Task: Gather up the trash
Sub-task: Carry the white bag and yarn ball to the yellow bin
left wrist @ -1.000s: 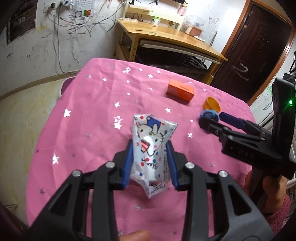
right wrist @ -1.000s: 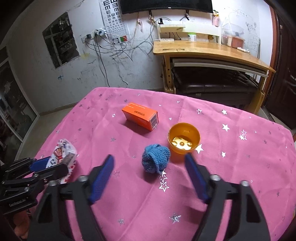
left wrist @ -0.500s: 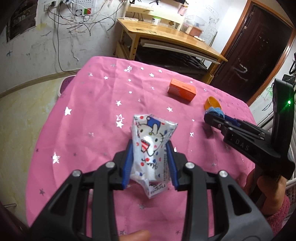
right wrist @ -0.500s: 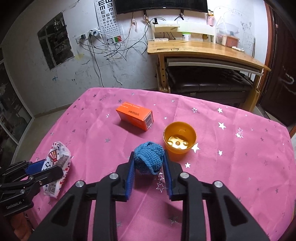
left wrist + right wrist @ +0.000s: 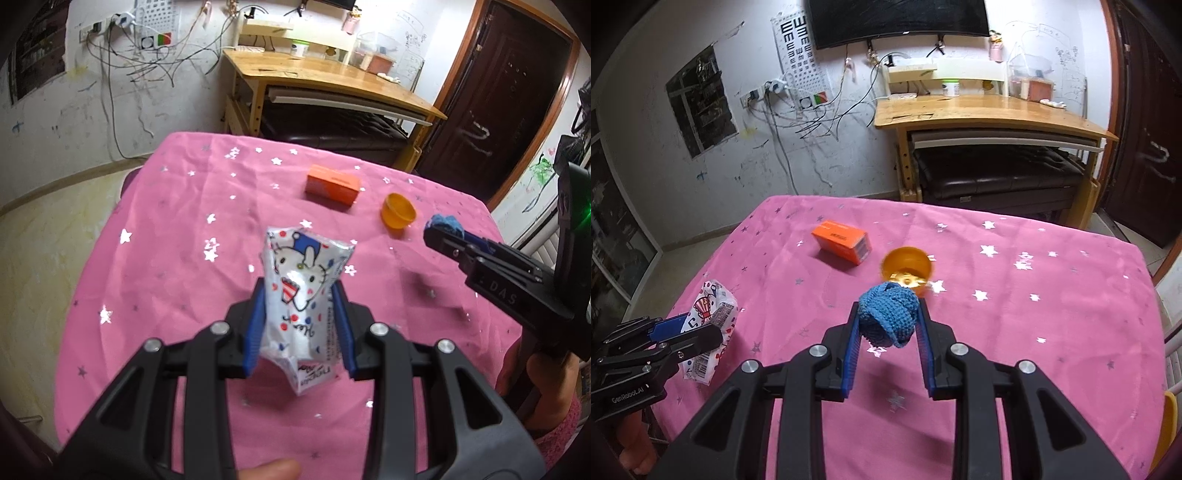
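Item one, a crinkled glossy tissue packet (image 5: pixel 304 295) printed with a cartoon cat and red and blue dots: clamped between the blue pads of the left gripper (image 5: pixel 300 328), held clear above the near-left part of the pink tablecloth (image 5: pixel 177 236). Item two, a ball of blue crocheted yarn (image 5: pixel 888 316), soft and ribbed, with a loose flap at its underside: pinched between the jaws of the right gripper (image 5: pixel 888 343), which have just been closing on it, and lifted off the cloth near the middle of the table. Both picks thus appear done; no bin or bag shows in either view, so the drop-off appears left to do. Remaining on the cloth: an orange cardboard box (image 5: pixel 841 242), rectangular, barcode on one end, toward the far-left part of the cloth; and a small round orange plastic cup (image 5: pixel 905 266), shiny inside, just beyond the yarn, mid-table. Whether these count as trash I cannot tell. Cloth: thin pink fabric, wrinkled, scattered with silver foil stars.
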Demonstrator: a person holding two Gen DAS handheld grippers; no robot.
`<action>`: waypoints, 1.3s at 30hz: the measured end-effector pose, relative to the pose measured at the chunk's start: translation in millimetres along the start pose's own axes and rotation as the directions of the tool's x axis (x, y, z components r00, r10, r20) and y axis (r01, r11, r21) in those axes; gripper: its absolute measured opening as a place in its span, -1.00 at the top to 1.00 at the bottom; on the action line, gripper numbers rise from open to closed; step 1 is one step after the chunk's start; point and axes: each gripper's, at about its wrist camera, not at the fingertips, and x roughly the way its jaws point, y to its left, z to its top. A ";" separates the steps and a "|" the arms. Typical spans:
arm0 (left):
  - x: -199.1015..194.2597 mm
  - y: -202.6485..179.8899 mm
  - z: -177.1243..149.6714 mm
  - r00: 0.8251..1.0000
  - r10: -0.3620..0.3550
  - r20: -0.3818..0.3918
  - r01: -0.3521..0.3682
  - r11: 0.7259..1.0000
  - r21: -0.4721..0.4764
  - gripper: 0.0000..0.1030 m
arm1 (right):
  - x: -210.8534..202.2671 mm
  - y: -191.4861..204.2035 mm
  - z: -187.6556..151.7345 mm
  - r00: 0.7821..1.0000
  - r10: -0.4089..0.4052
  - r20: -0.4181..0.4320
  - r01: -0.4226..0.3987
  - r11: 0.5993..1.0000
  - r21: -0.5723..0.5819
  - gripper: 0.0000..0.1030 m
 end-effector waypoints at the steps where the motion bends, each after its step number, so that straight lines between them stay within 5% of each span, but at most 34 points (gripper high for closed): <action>1: -0.8 -3.4 0.0 1.000 0.002 0.001 -0.002 1.000 0.005 0.37 | -3.0 -3.4 -1.3 1.000 0.000 0.004 0.000 1.000 0.006 0.57; 28: 11.0 -138.3 -3.6 0.999 -0.031 -0.014 0.033 0.973 0.227 0.36 | -94.4 -142.7 -56.9 0.987 -0.128 0.095 0.105 0.970 0.221 0.56; 39: 17.5 -204.8 -12.5 0.995 -0.089 -0.036 0.096 0.941 0.325 0.36 | -140.7 -209.8 -98.6 0.961 -0.256 0.105 0.210 0.922 0.326 0.56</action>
